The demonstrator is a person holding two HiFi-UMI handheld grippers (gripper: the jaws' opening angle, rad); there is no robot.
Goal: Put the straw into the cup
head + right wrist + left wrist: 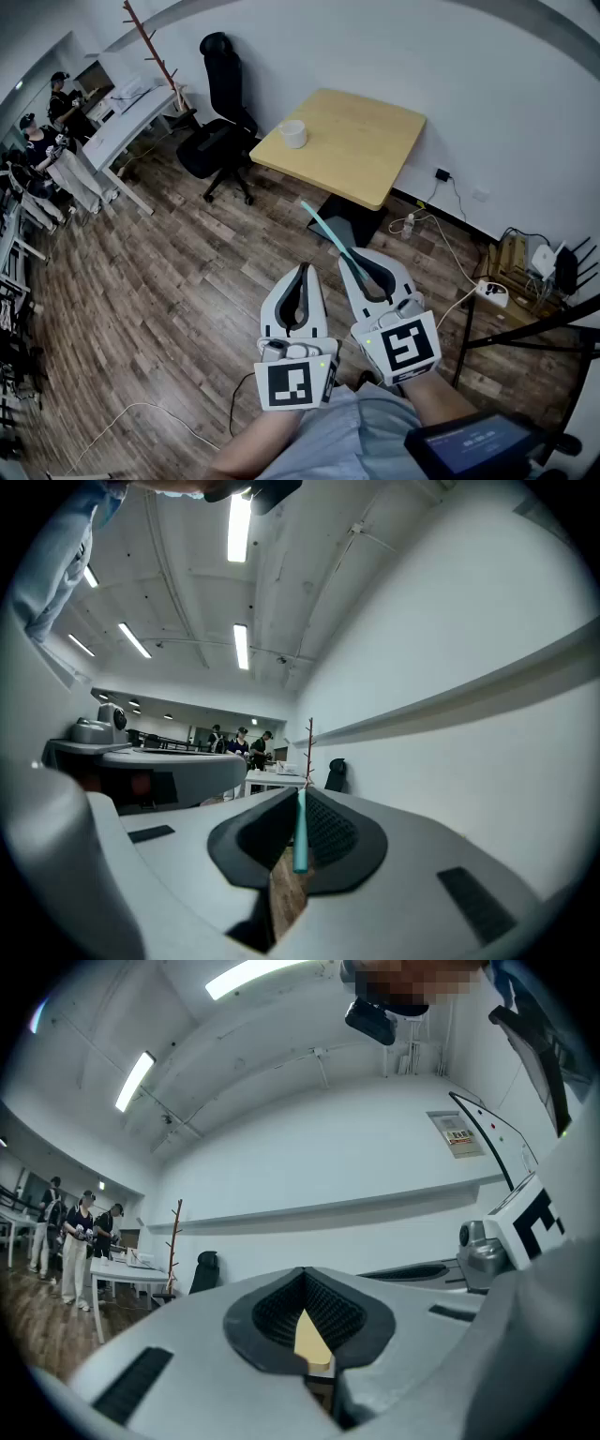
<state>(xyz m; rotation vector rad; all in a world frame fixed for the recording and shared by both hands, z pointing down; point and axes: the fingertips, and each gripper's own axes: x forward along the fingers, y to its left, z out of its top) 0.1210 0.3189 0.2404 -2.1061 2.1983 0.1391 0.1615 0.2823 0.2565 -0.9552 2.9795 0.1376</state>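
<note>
A white cup (292, 134) stands on the near left part of a light wooden table (366, 141) ahead of me. My right gripper (349, 260) is shut on a teal straw (325, 231), which sticks out forward and up-left from its tips; in the right gripper view the straw (300, 832) stands between the jaws of the right gripper (298, 855). My left gripper (302, 269) is held beside it, jaws closed together with nothing between them. In the left gripper view a sliver of the table (309, 1340) shows between the pads of the left gripper (314, 1358). Both grippers hang above the floor, well short of the table.
A black office chair (217, 131) stands left of the table. Cables, a power strip (492, 292) and a router (544, 258) lie along the right wall. A white desk (122, 122), a coat rack (150, 42) and people (42, 131) are at far left. Wood floor lies between.
</note>
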